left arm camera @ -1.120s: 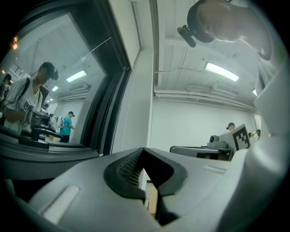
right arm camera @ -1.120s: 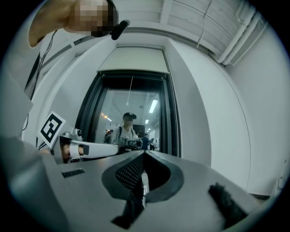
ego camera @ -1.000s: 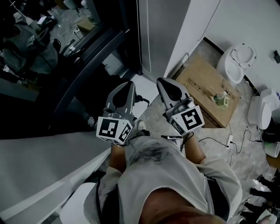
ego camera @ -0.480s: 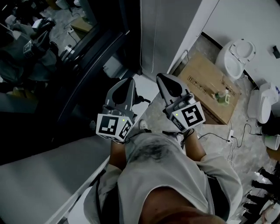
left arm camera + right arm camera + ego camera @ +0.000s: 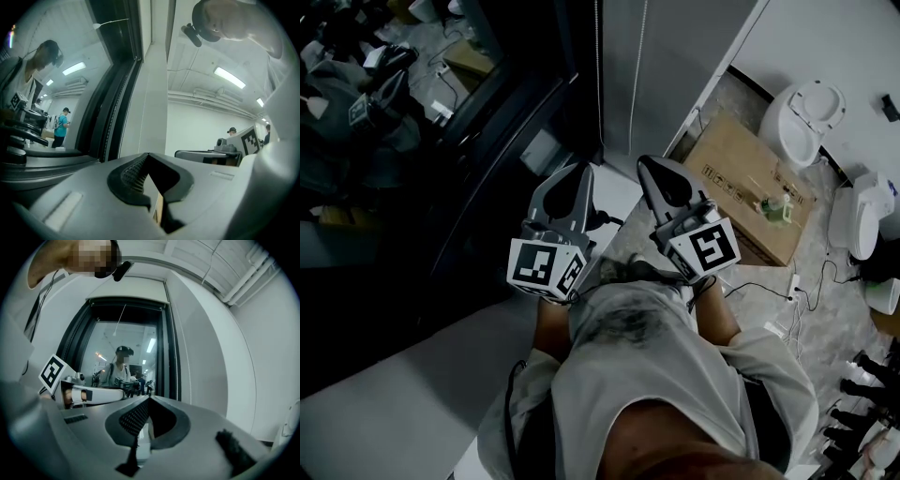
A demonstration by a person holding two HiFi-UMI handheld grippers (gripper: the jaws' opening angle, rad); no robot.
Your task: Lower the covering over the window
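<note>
The window [image 5: 441, 141] is a dark pane in a black frame at the left of the head view; its glass reflects the person and the grippers. In the right gripper view the pane [image 5: 124, 366] is uncovered, and a pale box [image 5: 129, 290] sits above it. Two thin cords [image 5: 598, 84] hang down the grey wall beside the frame. My left gripper [image 5: 578, 175] and right gripper [image 5: 652, 169] are held side by side in front of the person's chest, both shut and empty, apart from the cords. The left gripper [image 5: 149, 155] points up along the frame; the right gripper [image 5: 149, 400] faces the window.
A white sill [image 5: 403, 384] runs along the lower left. On the floor to the right lie a cardboard box [image 5: 745, 192] with a small bottle [image 5: 775, 211] on it, white toilets [image 5: 811, 117] and cables [image 5: 769, 305].
The head view has shifted, so the white sill has slid down and left. Both grippers stay shut, almost in the same place.
</note>
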